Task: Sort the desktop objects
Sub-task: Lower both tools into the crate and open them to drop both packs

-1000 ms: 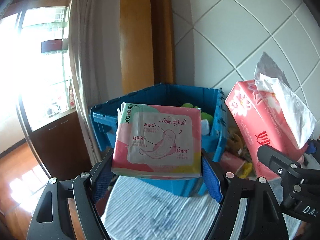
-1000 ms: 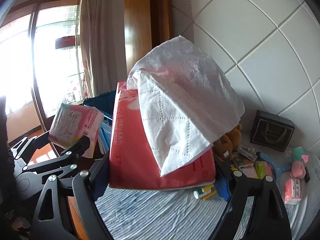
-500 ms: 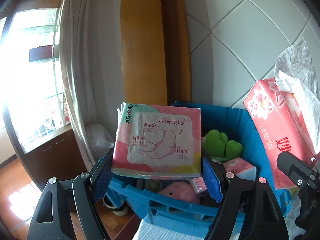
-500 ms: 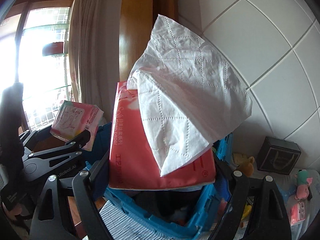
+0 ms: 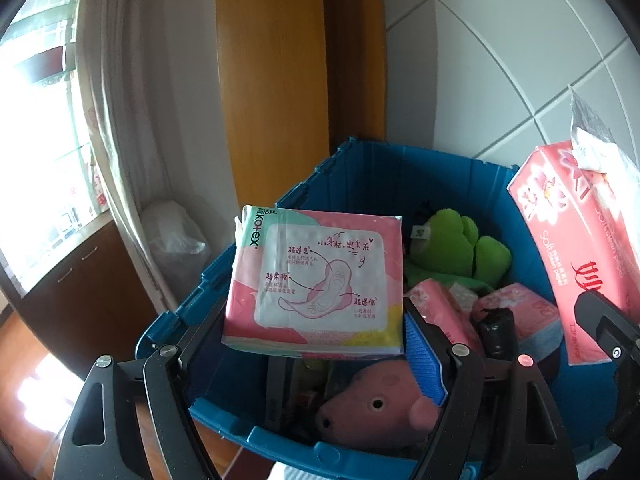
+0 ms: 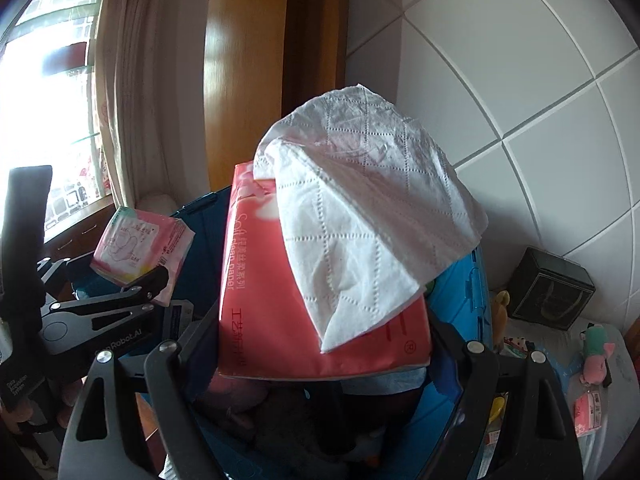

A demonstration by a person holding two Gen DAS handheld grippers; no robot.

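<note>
Nearest in the left wrist view, the left gripper [image 5: 316, 320] has its fingers spread wide and clamped on a pink pad packet [image 5: 316, 280], held flat-faced at mid frame. At the right edge of that view the right gripper [image 5: 600, 328] carries a red tissue pack [image 5: 576, 240]. In the right wrist view its own fingers stand wide too, pressed on the tissue pack's two ends, with a white tissue sheet [image 6: 368, 200] flopped out over the top.

Below both loads sits the blue crate [image 5: 360, 176], open, with a pink pig toy [image 5: 372, 408] low in the middle, a green plush [image 5: 456, 248] further back and pink tissue packets [image 5: 516, 312] to the right. In the lower right of the right wrist view is a table under a pale cloth [image 6: 624, 360], strewn with small things, and a black box [image 6: 552, 292] by the tiled wall [image 6: 520, 60].

Behind the crate rise a wooden panel [image 5: 272, 80] and a curtain [image 5: 128, 80], with a bright window [image 5: 36, 80] at upper left.

A second ago the crate lay ahead across the striped cloth; now both packs hang over its open top, the grips unchanged.
</note>
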